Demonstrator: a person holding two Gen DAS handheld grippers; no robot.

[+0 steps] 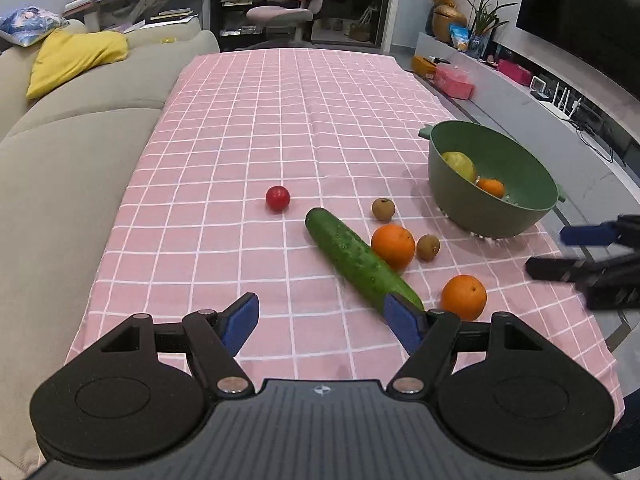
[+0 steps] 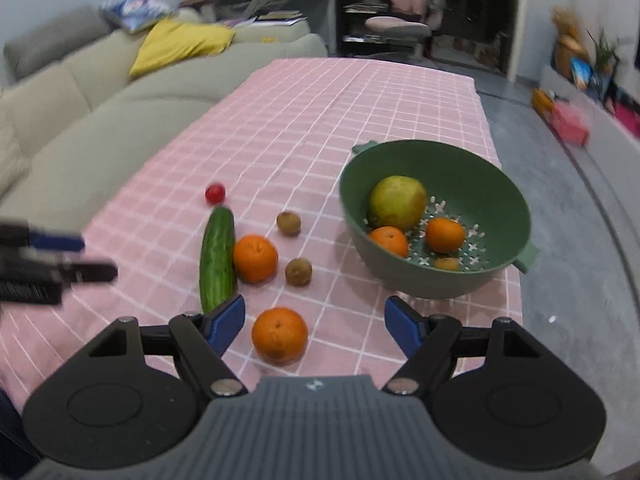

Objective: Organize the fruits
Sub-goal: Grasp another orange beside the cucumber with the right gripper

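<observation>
A green colander bowl [image 2: 472, 162] stands at the table's right edge and holds a yellow-green pear [image 2: 397, 201] and several oranges [image 2: 445, 234]. On the pink checked cloth lie a cucumber [image 2: 217, 258], two oranges [image 2: 255, 258] [image 2: 279, 334], two brown kiwis [image 2: 288, 223] [image 2: 298, 271] and a red tomato [image 2: 215, 193]. My right gripper [image 2: 315, 322] is open and empty, just above the near orange. My left gripper [image 1: 322, 320] is open and empty, near the cucumber's [image 1: 362, 262] near end. The bowl also shows in the left wrist view [image 1: 496, 216].
A beige sofa [image 1: 68, 152] runs along the table's left side. The floor [image 2: 568, 216] and a low TV shelf [image 1: 520, 92] lie to the right. The far half of the tablecloth [image 1: 288, 96] is bare.
</observation>
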